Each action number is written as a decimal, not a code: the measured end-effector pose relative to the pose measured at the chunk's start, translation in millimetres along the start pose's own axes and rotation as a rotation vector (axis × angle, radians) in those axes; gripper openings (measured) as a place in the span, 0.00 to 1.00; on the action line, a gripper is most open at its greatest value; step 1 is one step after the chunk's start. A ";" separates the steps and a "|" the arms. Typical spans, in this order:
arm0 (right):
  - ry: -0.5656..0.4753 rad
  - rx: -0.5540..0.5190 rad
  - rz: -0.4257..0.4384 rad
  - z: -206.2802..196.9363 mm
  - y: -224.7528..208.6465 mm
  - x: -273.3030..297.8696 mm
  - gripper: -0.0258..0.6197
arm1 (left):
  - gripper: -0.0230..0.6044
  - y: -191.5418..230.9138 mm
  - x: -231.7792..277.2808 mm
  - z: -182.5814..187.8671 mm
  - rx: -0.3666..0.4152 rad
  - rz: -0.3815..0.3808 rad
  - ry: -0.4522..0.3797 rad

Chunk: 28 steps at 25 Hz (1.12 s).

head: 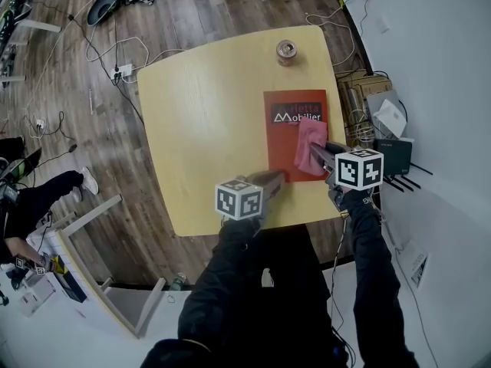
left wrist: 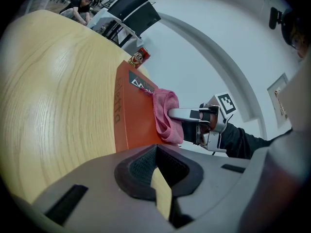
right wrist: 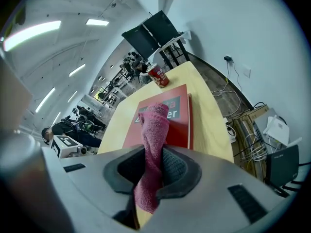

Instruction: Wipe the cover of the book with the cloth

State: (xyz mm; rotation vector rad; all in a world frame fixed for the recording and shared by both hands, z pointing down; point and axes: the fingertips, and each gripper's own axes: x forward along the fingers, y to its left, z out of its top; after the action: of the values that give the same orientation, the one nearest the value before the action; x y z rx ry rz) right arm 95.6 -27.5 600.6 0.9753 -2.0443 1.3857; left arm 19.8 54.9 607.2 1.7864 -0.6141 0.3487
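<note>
A red book (head: 291, 110) lies flat on the right half of the yellow table (head: 207, 121). My right gripper (head: 316, 156) is shut on a pink cloth (head: 309, 144), which rests on the book's near right part. In the right gripper view the cloth (right wrist: 153, 127) runs from between the jaws out onto the book's cover (right wrist: 179, 125). My left gripper (head: 272, 181) is shut with nothing in it, low over the table at the book's near left corner. From the left gripper view the book (left wrist: 133, 115), the cloth (left wrist: 165, 111) and the right gripper (left wrist: 176, 114) show ahead.
A drink can (head: 286, 50) stands on the table's far edge beyond the book. Right of the table, on the floor, are a cardboard box with cables (head: 364, 98) and a black device (head: 395, 156). White furniture (head: 115, 290) and a person's leg (head: 46, 194) are at the left.
</note>
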 end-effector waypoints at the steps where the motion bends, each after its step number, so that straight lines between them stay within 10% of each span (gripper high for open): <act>1: -0.003 0.005 -0.004 -1.0 -3.5 -2.2 0.16 | 0.09 0.3 0.8 -0.2 0.001 0.000 -0.001; 28: 0.000 0.027 0.148 -12.9 57.0 3.3 0.16 | 0.09 0.4 -20.5 -8.6 -0.002 0.013 -0.031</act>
State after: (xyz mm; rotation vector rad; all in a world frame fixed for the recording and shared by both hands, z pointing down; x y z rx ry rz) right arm 49.3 -3.2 574.4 0.8500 -2.1400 1.4913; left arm 3.4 67.7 599.3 1.7898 -0.6481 0.3297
